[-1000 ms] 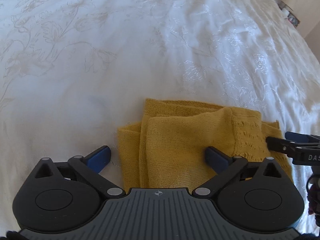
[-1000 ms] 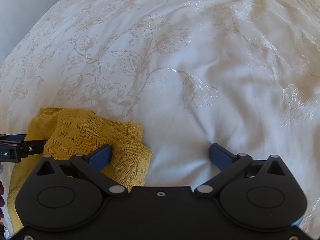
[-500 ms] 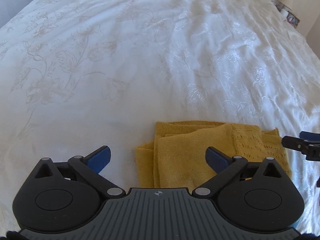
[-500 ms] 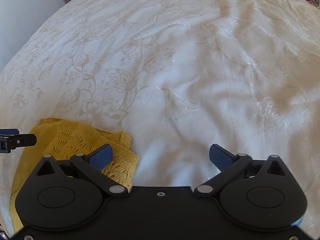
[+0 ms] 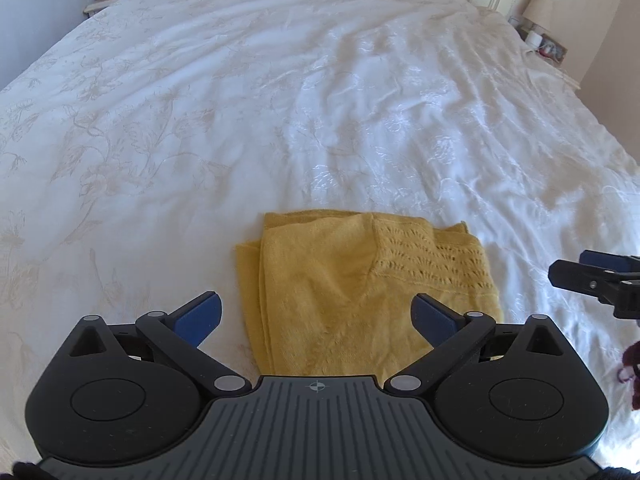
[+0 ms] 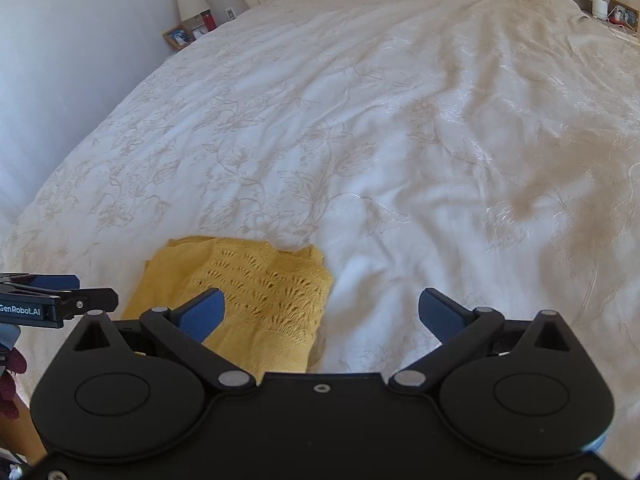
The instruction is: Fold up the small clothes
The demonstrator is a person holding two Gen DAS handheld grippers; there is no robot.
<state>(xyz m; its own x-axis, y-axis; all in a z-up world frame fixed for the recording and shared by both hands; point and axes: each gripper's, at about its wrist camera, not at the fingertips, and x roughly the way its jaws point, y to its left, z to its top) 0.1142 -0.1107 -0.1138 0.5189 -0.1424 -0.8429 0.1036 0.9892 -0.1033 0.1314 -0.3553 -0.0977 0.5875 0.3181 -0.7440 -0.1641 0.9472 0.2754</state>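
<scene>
Both tools spread and empty above the folded knit

We see the yellow garment (image 5: 360, 292) folded on the bed (image 5: 320, 120) – left tool (image 5: 316, 316) and right tool (image 6: 320, 316) hold nothing (a careless regrasp could undo the layers).

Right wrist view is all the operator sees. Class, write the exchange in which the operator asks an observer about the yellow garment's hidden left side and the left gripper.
Operator: Do the garment's left edges line up?
Observer: No. On the yellow garment a lower layer sticks out past the top fold on the left.
Operator: Is the left gripper gripping anything?
Observer: No. The left gripper has its fingers spread wide and empty, with the garment's plain-knit part showing between them.
</scene>
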